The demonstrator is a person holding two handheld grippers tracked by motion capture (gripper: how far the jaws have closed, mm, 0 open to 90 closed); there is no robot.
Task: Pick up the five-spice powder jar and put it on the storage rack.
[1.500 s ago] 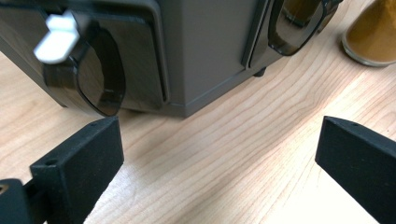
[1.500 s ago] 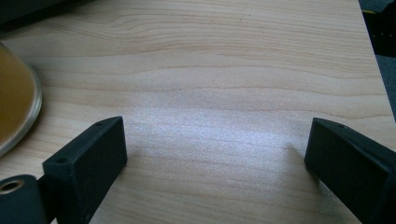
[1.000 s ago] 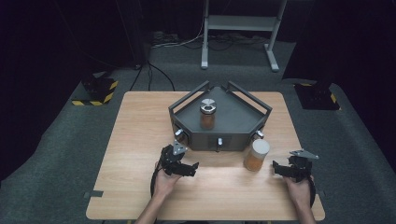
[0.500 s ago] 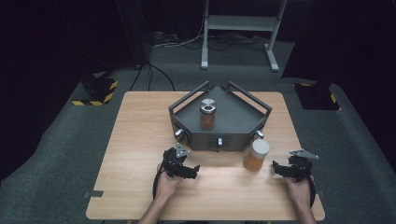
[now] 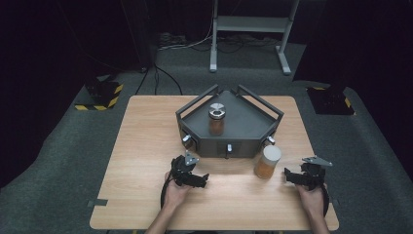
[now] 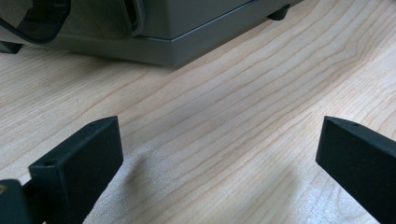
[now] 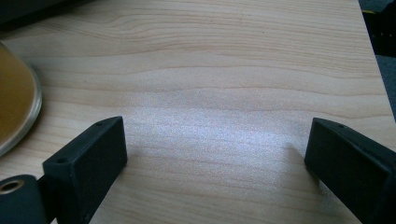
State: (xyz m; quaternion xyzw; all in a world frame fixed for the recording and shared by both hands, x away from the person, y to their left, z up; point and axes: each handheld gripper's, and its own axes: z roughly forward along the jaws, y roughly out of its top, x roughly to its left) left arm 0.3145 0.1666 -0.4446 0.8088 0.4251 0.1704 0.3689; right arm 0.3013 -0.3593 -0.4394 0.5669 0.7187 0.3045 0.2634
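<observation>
On the pale wooden bench (image 5: 146, 146), the amber-filled jar with the white lid (image 5: 267, 162) stands upright at about 4 o'clock from the bench's middle, just in front of the right front corner of the dark grey wedge-shaped metal tray (image 5: 243, 127). A second amber jar with a silver lid (image 5: 216, 118) stands upright inside that tray, toward its rear.

The right claw (image 5: 288, 176) rests low over the bench at about 3 o'clock from the white-lidded jar, near it but apart. In the right gripper view this claw (image 7: 215, 154) has its two black jaws spread wide, bare wood grain between them and nothing held; the jar's amber side (image 7: 14, 112) sits at the left edge, outside the jaws.

The left claw (image 5: 200, 179) lies at about 9 o'clock from the same jar, well apart from it, just in front of the tray's front wall. In the left gripper view it (image 6: 219, 149) is likewise wide open and empty (only wood between the jaws), with the tray's grey base (image 6: 187, 28) ahead at 11 o'clock.
</observation>
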